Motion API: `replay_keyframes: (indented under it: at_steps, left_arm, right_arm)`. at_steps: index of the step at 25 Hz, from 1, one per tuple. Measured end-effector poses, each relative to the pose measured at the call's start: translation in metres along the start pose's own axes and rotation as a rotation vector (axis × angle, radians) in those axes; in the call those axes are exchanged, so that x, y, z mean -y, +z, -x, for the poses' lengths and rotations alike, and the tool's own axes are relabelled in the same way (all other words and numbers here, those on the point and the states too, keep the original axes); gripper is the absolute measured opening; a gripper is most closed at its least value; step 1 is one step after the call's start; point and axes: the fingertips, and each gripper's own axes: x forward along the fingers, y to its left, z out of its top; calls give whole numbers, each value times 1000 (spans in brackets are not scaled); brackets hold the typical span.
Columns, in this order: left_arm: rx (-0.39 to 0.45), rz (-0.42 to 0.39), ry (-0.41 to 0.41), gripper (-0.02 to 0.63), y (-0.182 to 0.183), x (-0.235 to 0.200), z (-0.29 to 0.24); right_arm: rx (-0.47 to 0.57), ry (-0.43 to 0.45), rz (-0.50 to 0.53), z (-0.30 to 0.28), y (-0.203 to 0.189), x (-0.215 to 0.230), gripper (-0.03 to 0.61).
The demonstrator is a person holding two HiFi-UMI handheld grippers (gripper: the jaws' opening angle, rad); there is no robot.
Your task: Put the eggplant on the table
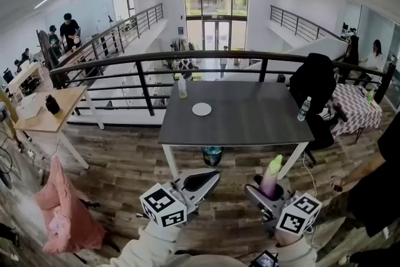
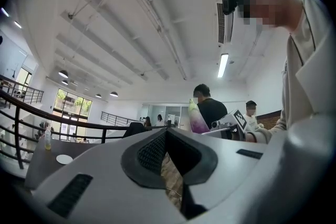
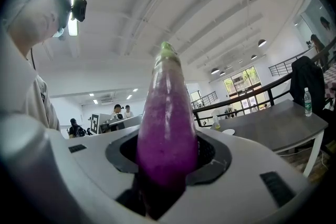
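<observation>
Before the grey table (image 1: 250, 119), right gripper (image 1: 269, 189) clamps the eggplant (image 1: 273, 172), seemingly upright.

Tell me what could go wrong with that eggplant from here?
The eggplant stands tall in the right gripper, its jaws closed only on its lower end; it might tilt or slip out. Set down carelessly on the table, it could roll off, or knock the water bottle near the right edge.
</observation>
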Motion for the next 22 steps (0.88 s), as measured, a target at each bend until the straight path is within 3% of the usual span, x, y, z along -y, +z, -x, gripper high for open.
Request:
replay_keyframes:
  at_steps: [6, 12, 17, 22]
  left_arm:
    - [-30, 29, -11, 5, -7, 2, -11]
    - [-33, 11, 0, 5, 2, -18, -26]
    - [-25, 48, -29, 5, 2, -44, -39]
    - [-38, 15, -46, 5, 5, -77, -54]
  right_arm:
    - [-11, 43, -10, 7, -7, 3, 201]
    - [11, 48, -36, -4, 13, 23, 201]
    - [8, 30, 3, -18, 38, 49, 201]
    - [-7, 26, 22, -48, 54, 64, 201]
